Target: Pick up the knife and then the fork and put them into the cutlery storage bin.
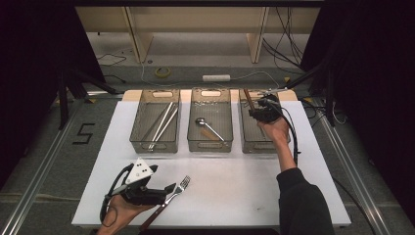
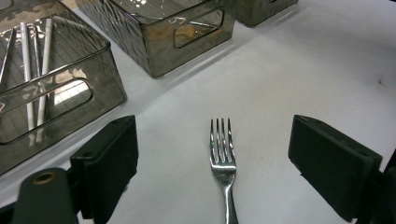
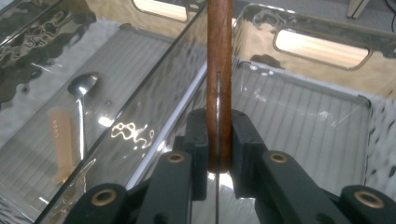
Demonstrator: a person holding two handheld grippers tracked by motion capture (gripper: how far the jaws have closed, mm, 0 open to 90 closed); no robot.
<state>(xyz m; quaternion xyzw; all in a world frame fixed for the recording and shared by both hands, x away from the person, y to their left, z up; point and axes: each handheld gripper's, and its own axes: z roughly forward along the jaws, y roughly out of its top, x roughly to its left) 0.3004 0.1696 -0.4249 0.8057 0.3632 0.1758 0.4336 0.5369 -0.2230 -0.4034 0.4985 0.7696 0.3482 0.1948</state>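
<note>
Nearest, the left claw [image 1: 169, 188] gapes wide around one fork [image 2: 223, 161] lying flat on the bench [image 1: 235, 191]; closing off-centre could skid it away. Beyond stand three bins [image 1: 210, 120]: one with chopsticks [image 1: 161, 125], one with a spoon [image 1: 208, 128]. The right claw [image 3: 218, 140] clamps a wooden handle [image 3: 219, 70] over the third bin; released tilted, it may catch the rim.

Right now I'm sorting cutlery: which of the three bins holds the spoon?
The middle bin: the spoon lies inside it. The left bin holds white sticks.
</note>
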